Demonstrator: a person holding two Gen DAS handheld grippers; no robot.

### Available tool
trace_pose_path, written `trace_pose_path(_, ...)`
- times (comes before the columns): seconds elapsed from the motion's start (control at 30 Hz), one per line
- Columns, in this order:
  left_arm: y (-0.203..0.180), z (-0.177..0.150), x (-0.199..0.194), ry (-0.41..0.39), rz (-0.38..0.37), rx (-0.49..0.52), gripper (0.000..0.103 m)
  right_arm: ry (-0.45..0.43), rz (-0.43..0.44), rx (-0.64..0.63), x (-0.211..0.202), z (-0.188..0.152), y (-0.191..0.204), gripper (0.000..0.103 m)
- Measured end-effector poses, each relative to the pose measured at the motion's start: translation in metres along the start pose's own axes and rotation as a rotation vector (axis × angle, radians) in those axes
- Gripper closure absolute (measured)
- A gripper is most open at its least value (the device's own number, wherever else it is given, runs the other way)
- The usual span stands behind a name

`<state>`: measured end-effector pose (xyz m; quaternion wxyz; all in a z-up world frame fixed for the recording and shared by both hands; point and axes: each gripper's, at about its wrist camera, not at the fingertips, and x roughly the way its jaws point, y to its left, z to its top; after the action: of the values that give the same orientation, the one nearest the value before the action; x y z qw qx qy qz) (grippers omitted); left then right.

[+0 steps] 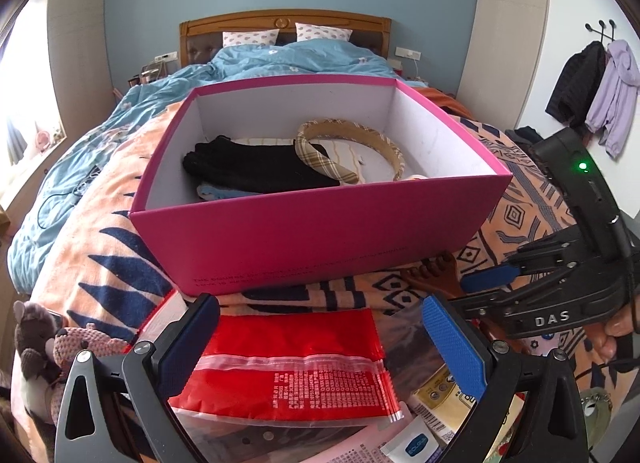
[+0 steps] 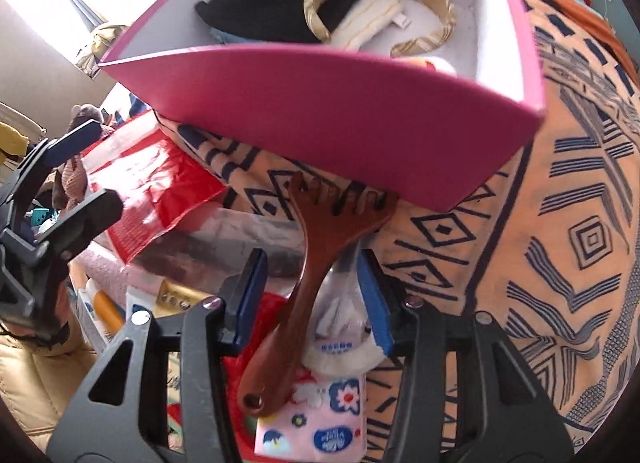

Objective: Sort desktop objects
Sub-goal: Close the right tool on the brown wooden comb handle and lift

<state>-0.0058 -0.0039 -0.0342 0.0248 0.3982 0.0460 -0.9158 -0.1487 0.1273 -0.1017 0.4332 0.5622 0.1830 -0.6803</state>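
Observation:
A pink box point(image 1: 304, 239) point(image 2: 320, 111) stands on the patterned blanket. It holds black gloves point(image 1: 256, 167), a plaid headband point(image 1: 352, 147) point(image 2: 380, 7) and light cloth. My left gripper point(image 1: 320, 343) is open above a red plastic packet point(image 1: 296, 367). My right gripper point(image 2: 312, 295) point(image 1: 492, 279) is open with its jaws on either side of a brown wooden comb point(image 2: 304, 263), whose teeth lie against the box's near wall. I cannot tell if the pads touch the comb.
Loose items lie in front of the box: a clear bag point(image 2: 248, 239), a pink tissue pack point(image 2: 316, 419), card packets point(image 1: 444, 395). Plush toys point(image 1: 44, 347) sit at the left. The patterned blanket point(image 2: 560, 247) spreads to the right; the bed lies behind.

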Motion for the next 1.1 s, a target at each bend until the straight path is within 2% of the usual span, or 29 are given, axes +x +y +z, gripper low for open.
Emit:
trace_pose_path(0.17,-0.002,0.0,0.001,0.003,-0.011,0.01,0.0,-0.001,0.007,0.008,0.002,0.004,-0.003,0.062)
trace_pose_path(0.37,-0.006,-0.001,0.003,0.005,-0.021,0.024,0.0,0.002,-0.044,-0.007,0.005,0.006,0.0,0.063)
trace_pose_path(0.43,-0.007,-0.002,0.004,0.006,-0.02,0.028,0.0,-0.005,-0.062,-0.017,0.004,0.005,0.0,0.069)
trace_pose_path(0.57,-0.008,-0.001,0.004,0.006,-0.023,0.029,0.0,-0.007,-0.02,-0.012,-0.005,0.0,-0.004,0.078)
trace_pose_path(0.83,-0.012,-0.001,0.008,0.023,-0.032,0.046,0.0,0.012,-0.051,-0.061,0.001,0.001,0.004,0.077)
trace_pose_path(0.97,-0.013,-0.002,0.008,0.022,-0.058,0.041,0.0,-0.023,-0.032,-0.065,-0.004,-0.003,0.003,0.08)
trace_pose_path(1.1,-0.016,-0.001,0.009,0.036,-0.111,0.044,0.0,-0.097,0.009,-0.039,-0.02,-0.012,-0.003,0.082)
